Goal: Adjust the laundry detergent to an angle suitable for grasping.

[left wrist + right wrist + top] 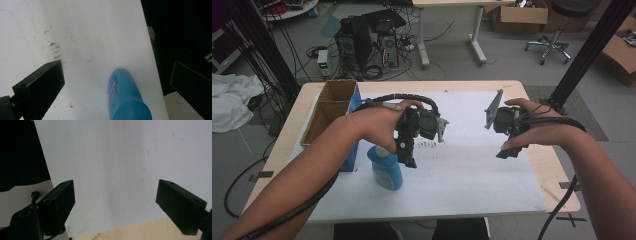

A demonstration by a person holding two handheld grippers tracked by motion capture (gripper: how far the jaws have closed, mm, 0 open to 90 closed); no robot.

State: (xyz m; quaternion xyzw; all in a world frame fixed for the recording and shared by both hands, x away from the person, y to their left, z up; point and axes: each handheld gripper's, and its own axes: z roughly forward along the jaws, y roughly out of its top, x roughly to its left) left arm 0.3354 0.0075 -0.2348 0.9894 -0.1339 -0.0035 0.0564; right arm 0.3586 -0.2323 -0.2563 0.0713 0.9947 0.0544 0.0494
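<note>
High view is showing a smooth blue plastic bottle with a rounded body standing on the matte white sheet, at about seven o'clock from the left gripper hovering just beside it, while the right gripper is hanging well apart at three o'clock. Left gripper view is looking down the bottle, rising between blocky black jaws spread wide and gripping nothing. Right gripper view is showing its jaws likewise standing wide apart and empty over the sheet and the pale wooden table edge.

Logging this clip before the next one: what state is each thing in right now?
Blue bottle: upright on the white sheet, between the left gripper's jaws, not yet clamped.
Left gripper: open.
Right gripper: open, holding nothing.
Cardboard box: open on top.
</note>
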